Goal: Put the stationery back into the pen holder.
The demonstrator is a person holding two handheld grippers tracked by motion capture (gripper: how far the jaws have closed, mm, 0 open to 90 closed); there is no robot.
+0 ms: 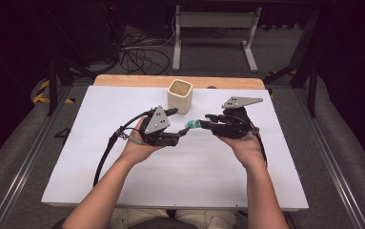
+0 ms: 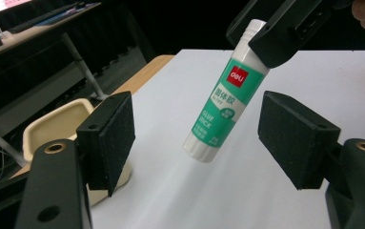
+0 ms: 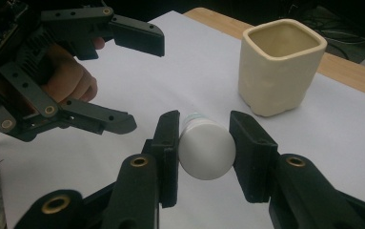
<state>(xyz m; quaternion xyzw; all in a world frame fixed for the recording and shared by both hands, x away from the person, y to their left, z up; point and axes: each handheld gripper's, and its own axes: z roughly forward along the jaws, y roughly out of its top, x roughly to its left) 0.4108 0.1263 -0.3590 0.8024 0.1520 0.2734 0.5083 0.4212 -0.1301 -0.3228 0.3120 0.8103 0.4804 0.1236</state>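
Right gripper (image 3: pixel 204 157) is clamped on the cap end of a glue stick (image 2: pixel 223 98), pads pressing both sides of the white cap, tube held in the air above the middle of the white bench top (image 1: pixel 194 176), a bit toward its far edge. Left gripper (image 2: pixel 197 143) has its 2 jaws parted around the free bottom end of the tube; the pads (image 2: pixel 111 138) are not touching it yet, clear gap either side (looks like a handover or a cap pull, judging from the pose).

Handling, my read: small plastic tube, light, stiff, won't crush under the pads. The label is smooth and glossy, so probably a little slippery; foam pads should bite fine. Round body means it can roll or twist in a 2-pad grip if taken off-centre. Best hold for the left gripper is likely mid-body on the green label, square across the tube, well clear of the cap seam so the cap stays free to come off. A grab at the very bottom rim risks it pivoting out.

Beyond that: cream square cup (image 1: pixel 179 95) stands upright near the far edge of the bench, open side up, apart from both grippers.
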